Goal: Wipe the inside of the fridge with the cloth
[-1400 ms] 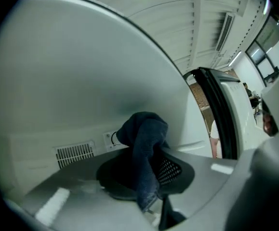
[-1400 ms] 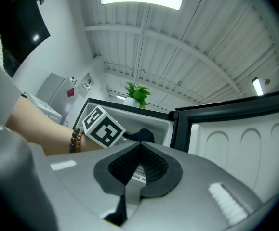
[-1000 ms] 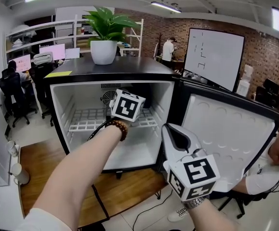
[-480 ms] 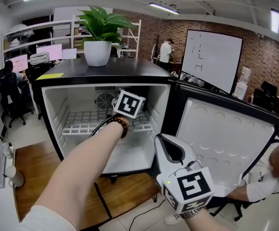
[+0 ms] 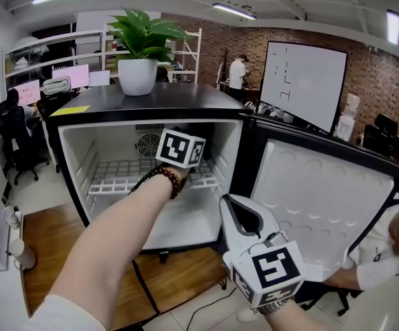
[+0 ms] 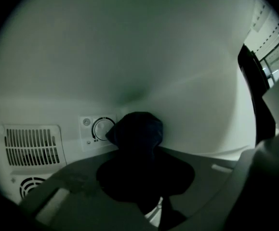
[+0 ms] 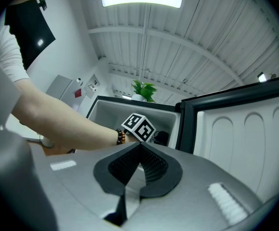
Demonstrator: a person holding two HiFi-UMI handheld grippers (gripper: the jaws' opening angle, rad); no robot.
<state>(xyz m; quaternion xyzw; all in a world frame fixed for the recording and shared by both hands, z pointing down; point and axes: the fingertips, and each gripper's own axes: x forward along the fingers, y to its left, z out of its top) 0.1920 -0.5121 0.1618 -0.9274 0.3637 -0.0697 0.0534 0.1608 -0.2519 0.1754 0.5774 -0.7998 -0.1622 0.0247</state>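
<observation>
A small black fridge (image 5: 151,102) stands open with a white interior. My left arm reaches into it above the wire shelf (image 5: 120,174). Only the left gripper's marker cube (image 5: 180,148) shows in the head view. In the left gripper view, the left gripper (image 6: 140,159) is shut on a bunched dark cloth (image 6: 137,131). The cloth is up against the back wall beside the thermostat dial (image 6: 100,128). My right gripper (image 5: 244,211) hangs outside the fridge, in front of its lower right corner. Its jaws are shut with nothing between them (image 7: 140,146).
The fridge door (image 5: 323,198) stands wide open to the right. A potted plant (image 5: 138,54) sits on top of the fridge. A vent grille (image 6: 33,146) lies left of the dial. A seated person (image 5: 392,254) is behind the door, and a cable (image 5: 206,302) lies on the floor.
The left gripper has slid a little sideways along the back of the fridge and rolled slightly, still holding the cloth. The right gripper has stayed where it was.
</observation>
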